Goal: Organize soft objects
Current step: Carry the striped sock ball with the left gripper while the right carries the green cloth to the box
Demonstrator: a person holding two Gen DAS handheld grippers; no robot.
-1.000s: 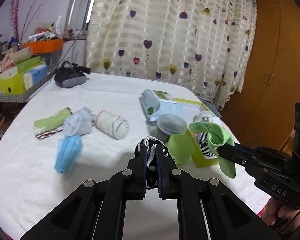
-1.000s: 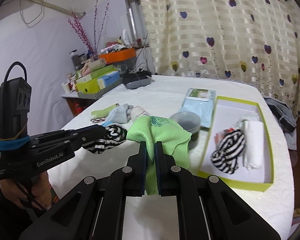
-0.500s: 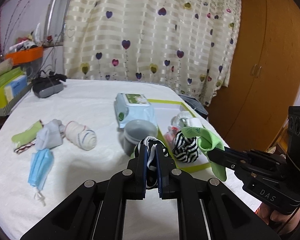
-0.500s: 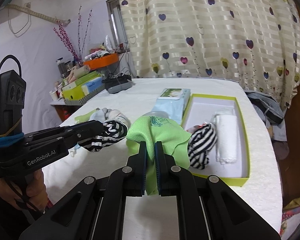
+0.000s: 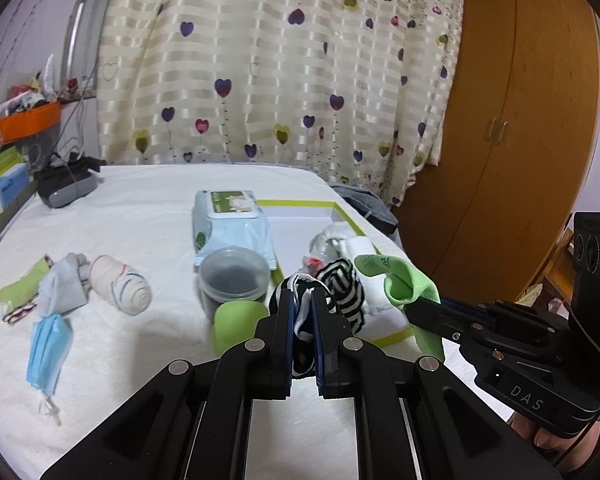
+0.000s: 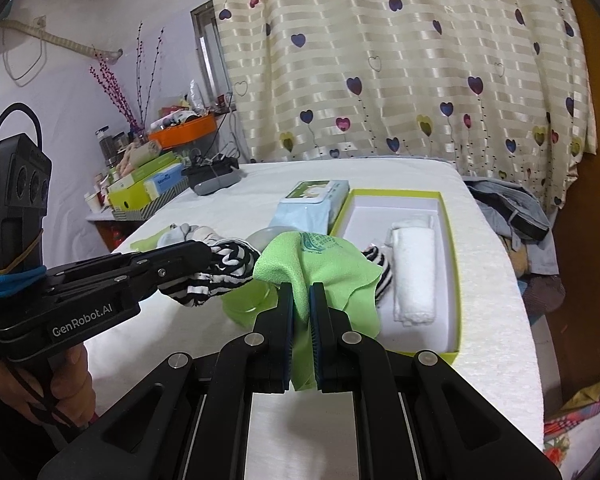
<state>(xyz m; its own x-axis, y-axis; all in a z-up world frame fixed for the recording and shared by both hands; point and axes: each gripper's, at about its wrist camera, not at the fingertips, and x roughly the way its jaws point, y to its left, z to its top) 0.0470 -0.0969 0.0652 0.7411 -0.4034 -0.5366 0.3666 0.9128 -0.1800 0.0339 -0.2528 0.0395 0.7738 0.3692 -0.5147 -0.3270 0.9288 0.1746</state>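
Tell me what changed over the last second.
Both grippers swung right toward the box. The left gripper stays shut on the striped sock, the right gripper on the green cloth. Nothing was released; the towel in the box and the mask lie unmoved.

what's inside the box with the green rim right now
In the box lies a rolled white towel, and beside it a striped sock. The green cloth held in front hides most of that sock and the near left corner.
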